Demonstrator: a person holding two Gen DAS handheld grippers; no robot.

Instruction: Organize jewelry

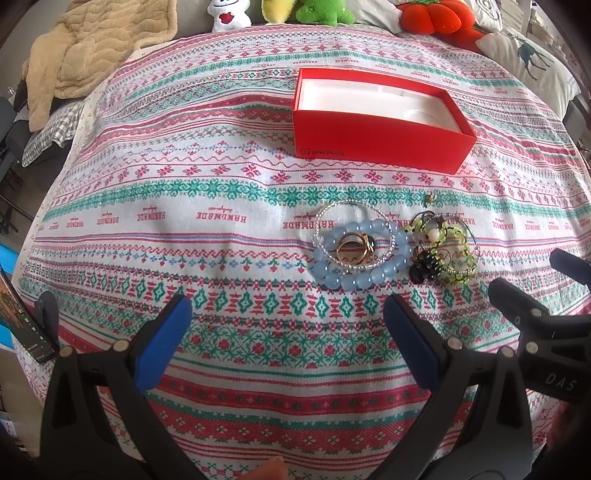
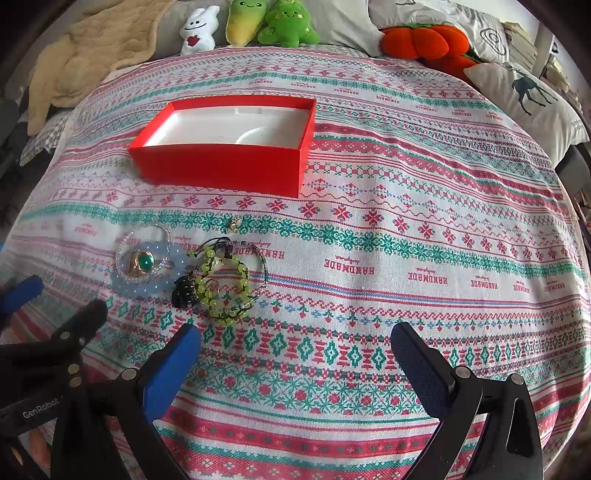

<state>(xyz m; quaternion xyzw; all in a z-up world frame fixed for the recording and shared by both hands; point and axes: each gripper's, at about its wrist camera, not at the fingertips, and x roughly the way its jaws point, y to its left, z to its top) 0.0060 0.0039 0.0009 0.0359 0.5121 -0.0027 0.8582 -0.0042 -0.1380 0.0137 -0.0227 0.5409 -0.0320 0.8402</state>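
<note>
Both grippers, left and right, are being held spread and empty near the jewelry while the box is lying open beyond, ready for filling.

A bedroom at home: a bed under a patterned knitted-look cover, plush toys lined along its far edge, pillows at one corner and a beige blanket heaped at another.
</note>
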